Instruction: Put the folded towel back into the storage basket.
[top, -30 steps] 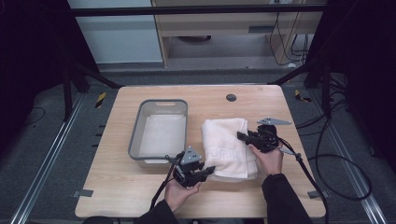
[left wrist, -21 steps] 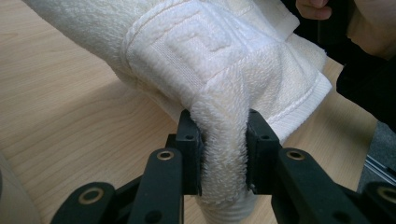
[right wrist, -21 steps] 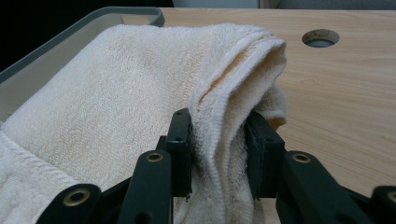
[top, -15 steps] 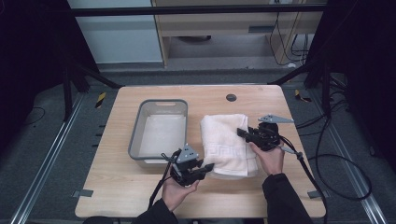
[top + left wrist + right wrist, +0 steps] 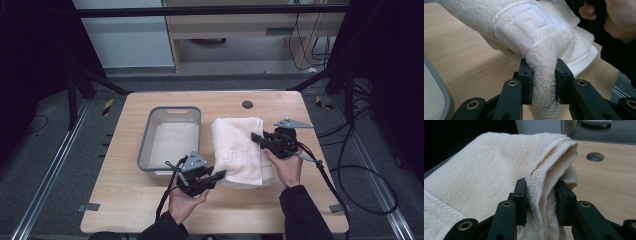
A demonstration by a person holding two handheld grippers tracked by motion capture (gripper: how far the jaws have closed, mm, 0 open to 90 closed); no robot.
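At the left of the desk (image 5: 120, 205) a grey tray (image 5: 145, 150) is seen, its floor bare. Just right of it, the near edge of a folded white towel (image 5: 237, 150) is pinched by the left tool (image 5: 220, 174). The towel's far right edge is clamped by the right tool (image 5: 255, 136). Both grips are judged secured; lifting and any placing appear left to do.

Cream towel (image 5: 239, 147), woven key-pattern band; grey tray (image 5: 145, 150); pale wood table (image 5: 125, 210).
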